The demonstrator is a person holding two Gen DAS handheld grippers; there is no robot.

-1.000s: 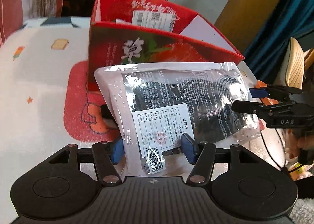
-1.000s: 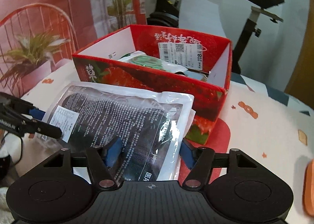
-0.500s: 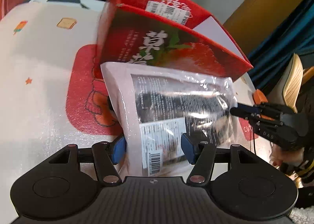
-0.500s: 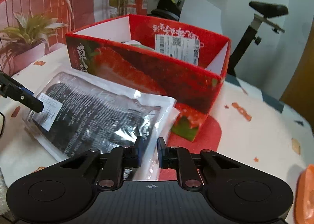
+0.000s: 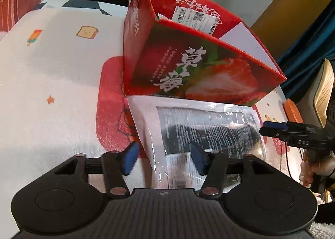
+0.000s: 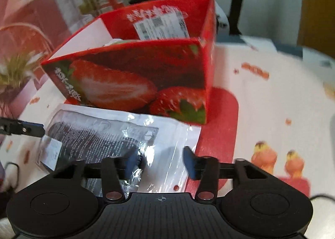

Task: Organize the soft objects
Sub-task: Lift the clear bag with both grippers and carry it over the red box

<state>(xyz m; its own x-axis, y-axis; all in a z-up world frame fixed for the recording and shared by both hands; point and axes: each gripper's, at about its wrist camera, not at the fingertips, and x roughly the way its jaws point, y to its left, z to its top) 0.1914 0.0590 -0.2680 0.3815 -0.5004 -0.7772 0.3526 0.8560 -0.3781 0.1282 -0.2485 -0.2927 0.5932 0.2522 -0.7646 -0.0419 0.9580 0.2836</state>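
Both grippers are hovering open over the clear plastic packet (image 5: 201, 132) lying at lower centre against the strawberry box (image 5: 188, 54); the left gripper (image 5: 165, 160), jaws just closing, and the right gripper (image 6: 160, 160), jaws just reopening, probably ought to be pinching opposite edges and lifting level.

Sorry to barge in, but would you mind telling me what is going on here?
A person is tidying soft packets with a claw in each hand. A clear plastic packet with dark contents lies flat on the patterned tablecloth, right in front of the red strawberry box. The left claw and right claw sit at opposite ends of the packet; the left has just been closing, the right opening. Neither visibly pinches it. The box already holds something.
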